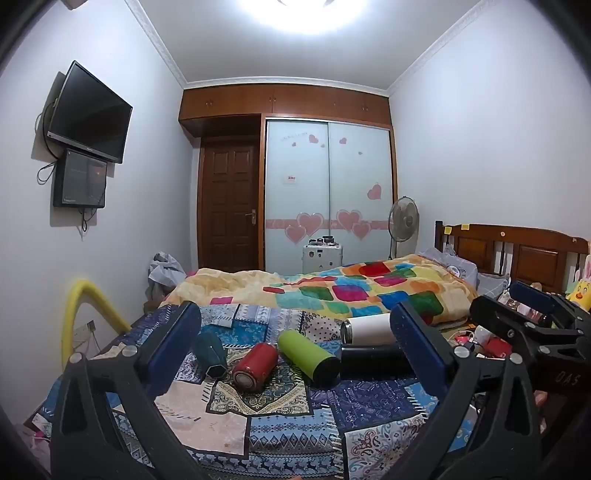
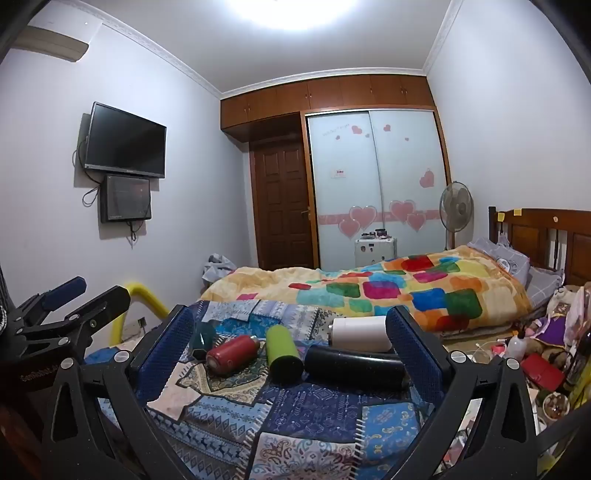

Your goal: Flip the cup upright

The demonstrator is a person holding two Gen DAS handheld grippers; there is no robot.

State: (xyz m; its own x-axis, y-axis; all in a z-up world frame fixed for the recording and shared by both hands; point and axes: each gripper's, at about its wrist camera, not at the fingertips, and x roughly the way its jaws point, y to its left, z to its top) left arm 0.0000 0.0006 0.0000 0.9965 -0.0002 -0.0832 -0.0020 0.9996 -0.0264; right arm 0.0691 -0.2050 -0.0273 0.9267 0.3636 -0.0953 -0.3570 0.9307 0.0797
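I see five cups lying on their sides in a row on the patchwork cloth (image 1: 280,424): teal cup (image 1: 211,353), red cup (image 1: 255,365), green cup (image 1: 308,355), black cup (image 1: 373,360), white cup (image 1: 369,328). My left tongs (image 1: 295,354) are spread wide and hold nothing. My right tongs (image 2: 290,354) are spread wide too. The cups lie past both tips, near the cloth's far edge.

Bright ceiling lamp (image 1: 304,14) glares overhead; sharp frames, fisheye-bent edges.
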